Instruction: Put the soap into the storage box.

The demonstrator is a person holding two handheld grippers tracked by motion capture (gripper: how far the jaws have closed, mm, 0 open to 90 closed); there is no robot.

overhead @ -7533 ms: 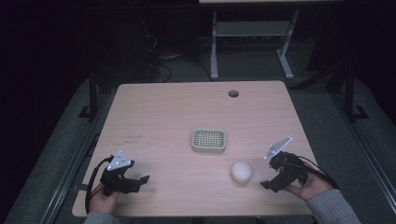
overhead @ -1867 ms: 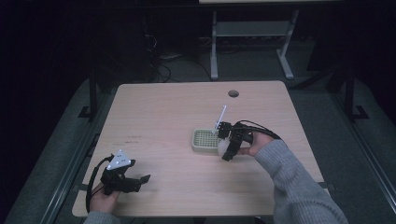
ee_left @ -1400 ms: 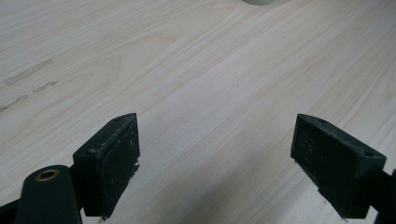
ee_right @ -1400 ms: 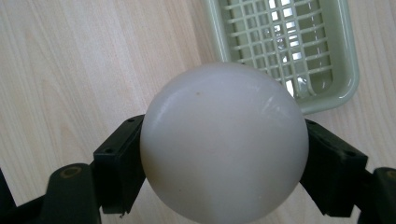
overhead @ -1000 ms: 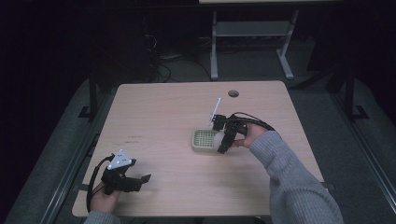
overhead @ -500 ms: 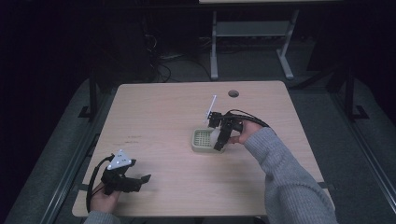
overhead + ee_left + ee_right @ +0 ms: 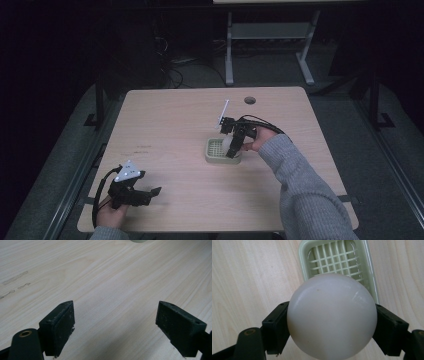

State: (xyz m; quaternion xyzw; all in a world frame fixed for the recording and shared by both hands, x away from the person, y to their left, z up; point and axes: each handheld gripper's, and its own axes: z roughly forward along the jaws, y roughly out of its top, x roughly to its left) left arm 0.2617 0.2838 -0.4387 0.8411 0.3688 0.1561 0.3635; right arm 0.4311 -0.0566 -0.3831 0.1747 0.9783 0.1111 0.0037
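Note:
A white ball (image 7: 332,315) sits clamped between the two black jaws of my right gripper (image 7: 231,145), which is shut on it. The ball (image 7: 227,143) hangs just above a small pale green basket (image 7: 214,151) with a grid floor, near the table's middle. In the right gripper view the basket (image 7: 334,257) lies right behind the ball, its near rim hidden by it. My left gripper (image 7: 150,192) rests low at the table's front left corner, open, with bare wood between its jaws (image 7: 116,325).
The light wooden table (image 7: 175,120) has a round cable hole (image 7: 249,100) at its back right. A grey sleeve (image 7: 300,185) reaches in from the front right. Dark floor and a white desk frame (image 7: 265,40) lie beyond the far edge.
My right gripper took the ball from the front right of the table and carried it left and back over the basket. The left gripper stayed put.

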